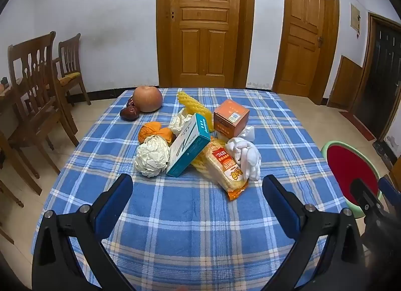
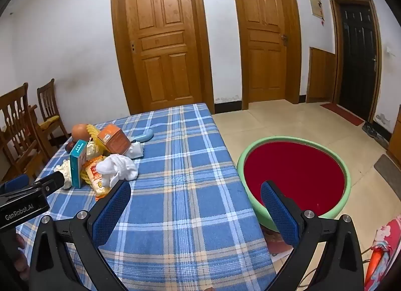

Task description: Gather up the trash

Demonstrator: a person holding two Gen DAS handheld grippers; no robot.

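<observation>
Two grippers hover over a tabletop (image 1: 200, 215) spread with blue plaid cloth, and neither holds anything. Largest after that is the green basin (image 2: 347, 180) with a red inside, standing on the floor just off the cloth's right edge; it looks like the place for the trash. Taking the teal box (image 1: 189, 144) as landmark, the whole trash heap clusters round it: an orange box (image 1: 231, 118) behind and to its right, a snack packet (image 1: 226, 168) leaning at its right with its long axis running toward the camera, a white wad (image 1: 244, 156) beyond the packet, a crumpled paper ball (image 1: 151, 156) touching its left, orange peel (image 1: 156, 131) behind that, and an apple (image 1: 147, 99) with dates well behind.

The left gripper (image 1: 198, 190) faces the heap head-on, jaws wide apart, the teal box just ahead. The right gripper (image 2: 195, 197), jaws likewise apart, points between cloth and basin, the heap off to its left. So the left is nearer for the first pick.
</observation>
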